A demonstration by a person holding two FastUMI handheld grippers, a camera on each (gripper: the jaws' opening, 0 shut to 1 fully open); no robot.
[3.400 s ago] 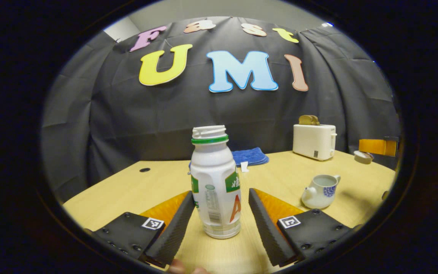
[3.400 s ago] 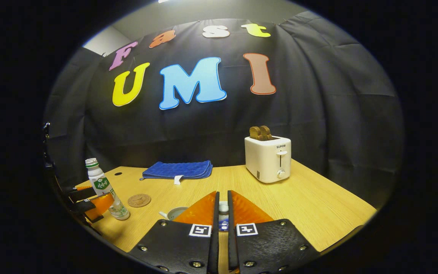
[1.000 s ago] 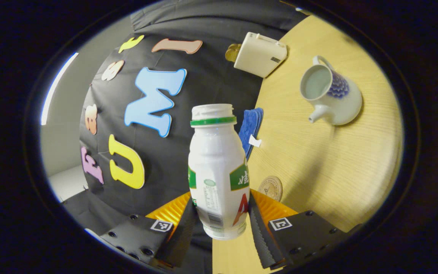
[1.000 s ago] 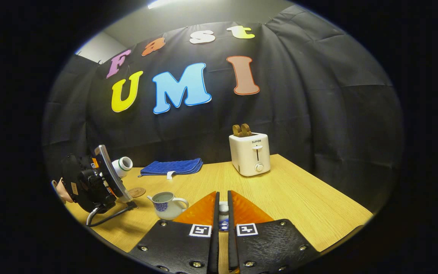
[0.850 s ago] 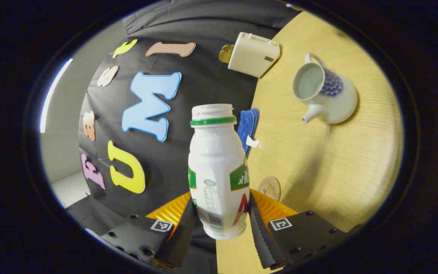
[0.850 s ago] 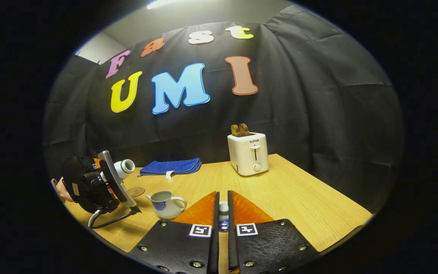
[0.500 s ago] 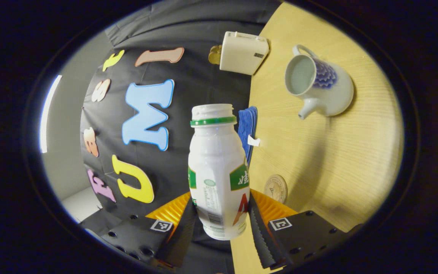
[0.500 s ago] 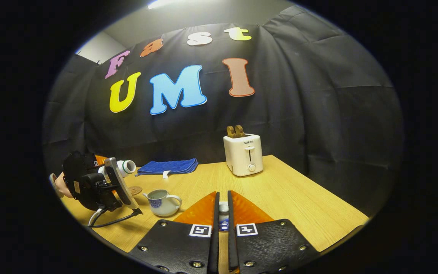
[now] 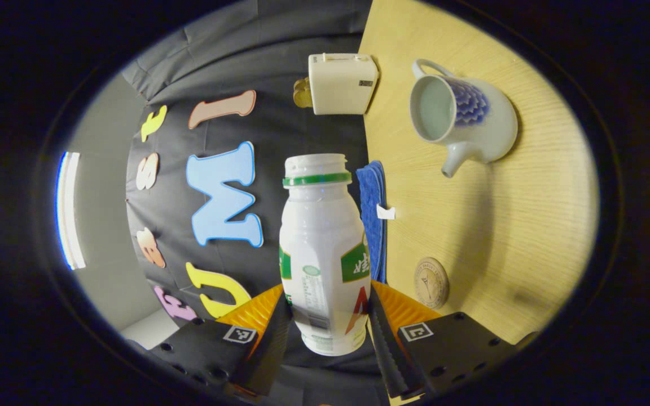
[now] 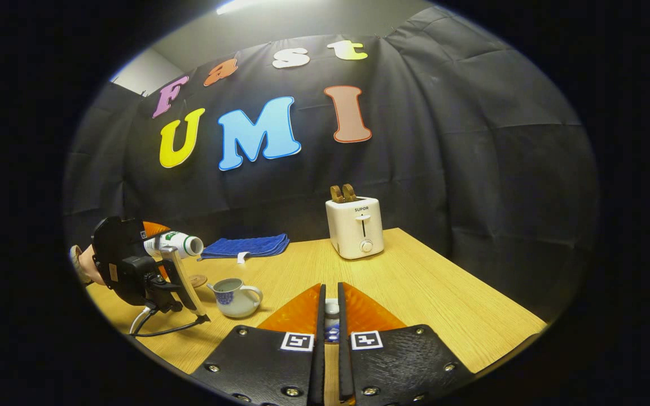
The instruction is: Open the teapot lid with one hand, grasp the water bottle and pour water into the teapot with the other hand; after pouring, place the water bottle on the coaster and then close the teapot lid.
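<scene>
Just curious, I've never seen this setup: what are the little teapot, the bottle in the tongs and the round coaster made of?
Teapot: seemingly glazed ceramic, glossy white with a blue painted pattern. Bottle: probably plastic, matte white moulded body, threaded neck, printed label. Coaster: possibly wood or cork; tan, dull disc with a stamped design, too small to tell.

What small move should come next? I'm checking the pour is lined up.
Probably carry the water bottle a little farther over the teapot. The left tool holds it tipped sideways, but its mouth seems short of the lidless opening.
</scene>
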